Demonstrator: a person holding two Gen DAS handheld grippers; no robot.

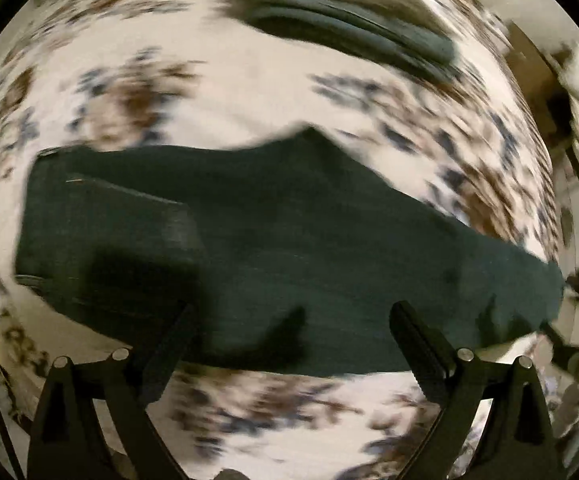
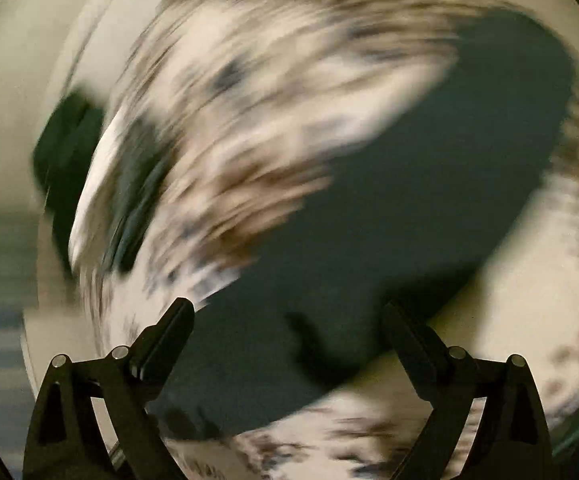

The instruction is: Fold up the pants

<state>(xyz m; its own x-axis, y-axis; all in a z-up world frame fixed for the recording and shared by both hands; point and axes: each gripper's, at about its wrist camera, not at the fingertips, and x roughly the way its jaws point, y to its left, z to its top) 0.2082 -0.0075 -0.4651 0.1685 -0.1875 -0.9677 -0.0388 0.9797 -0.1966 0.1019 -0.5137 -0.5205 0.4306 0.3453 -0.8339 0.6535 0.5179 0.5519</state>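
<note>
Pants (image 1: 281, 248) lie flat across the floral sheet (image 1: 217, 92), bare sheet all round their edges; left claw (image 1: 289, 328) and right claw (image 2: 289, 320) both gape wide above, gripping nothing

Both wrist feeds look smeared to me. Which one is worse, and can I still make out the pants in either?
Right wrist view: heavy swirling blur, the pants only a dark green mass on the streaked floral sheet. Left wrist view: milder blur, the pants keep a clear outline and a pocket edge shows; the open left gripper casts shadows on them.
</note>
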